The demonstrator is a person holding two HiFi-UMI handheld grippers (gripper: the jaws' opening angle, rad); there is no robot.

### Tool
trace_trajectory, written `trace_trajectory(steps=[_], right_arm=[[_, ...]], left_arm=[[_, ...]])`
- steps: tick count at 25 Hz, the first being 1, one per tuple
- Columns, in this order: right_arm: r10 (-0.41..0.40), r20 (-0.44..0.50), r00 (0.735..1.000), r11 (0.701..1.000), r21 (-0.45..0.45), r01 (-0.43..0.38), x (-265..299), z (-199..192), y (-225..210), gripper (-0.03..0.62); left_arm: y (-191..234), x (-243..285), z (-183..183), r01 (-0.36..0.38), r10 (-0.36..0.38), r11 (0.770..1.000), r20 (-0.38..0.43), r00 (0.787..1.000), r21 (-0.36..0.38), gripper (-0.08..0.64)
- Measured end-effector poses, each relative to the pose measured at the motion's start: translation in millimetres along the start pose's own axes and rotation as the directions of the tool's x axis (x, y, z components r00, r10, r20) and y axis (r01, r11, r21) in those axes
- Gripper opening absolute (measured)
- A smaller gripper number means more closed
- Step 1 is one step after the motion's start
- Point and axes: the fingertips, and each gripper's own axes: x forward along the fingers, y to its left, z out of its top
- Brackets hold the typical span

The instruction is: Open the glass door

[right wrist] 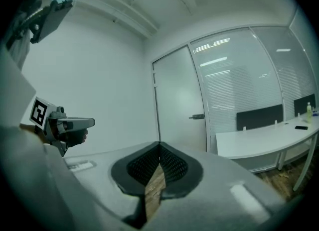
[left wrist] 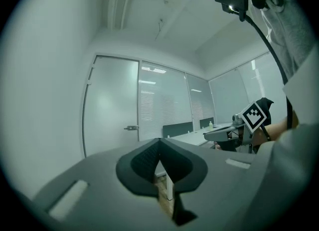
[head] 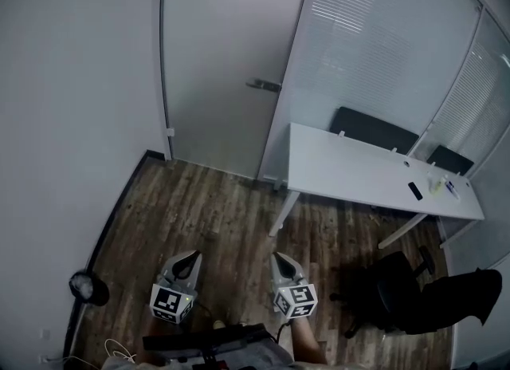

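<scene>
Clenched and empty, the left hand-held gripper (head: 193, 257) and right hand-held gripper (head: 279, 259) could slip off the frosted glass door (head: 215, 57) at its small metal lever handle (head: 264, 84).

You hold the grey plastic left gripper (head: 194, 256) low in front of you, about level, its black ribbed pads (left wrist: 144, 161) closed tip to tip. The matching grey right gripper (head: 278, 257) sits just beside it at the same height, tilted slightly downward, jaws also together at the tips. The two noses angle a little toward each other, and each black-and-white marker cube (head: 170, 302) faces back at you. Behind the right gripper, what looks like your bare forearm (head: 309, 350) runs out of frame.
</scene>
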Motion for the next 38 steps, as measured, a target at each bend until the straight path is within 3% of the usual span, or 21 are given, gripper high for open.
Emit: trace_trajectory(steps=[6,12,29,38], right_arm=[[0.013,-0.021,1.000,1.000,0.000,-0.013,4,-8,6,0.002],[0.007,-0.019,1.000,1.000,-0.007,-0.007,25,-1,-11,0.002],[0.062,-0.042,0.997,0.998,0.013,-0.061,167,18,-105,0.002],[0.114,-0.039,0.993,0.993,0.021,-0.113,236,31,-135,0.002]], left_arm=[[7,3,-3,-0.017,0.017,1.000,0.002,1.000,-0.017,0.003],[14,26,-3,0.015,-0.015,0.999,-0.001,1.000,-0.029,0.003],[83,174,-8,-0.031,0.031,0.999,-0.004,1.000,-0.011,0.003],[117,238,-9,-0.062,0.062,0.998,-0.022,0.998,-0.001,0.003]])
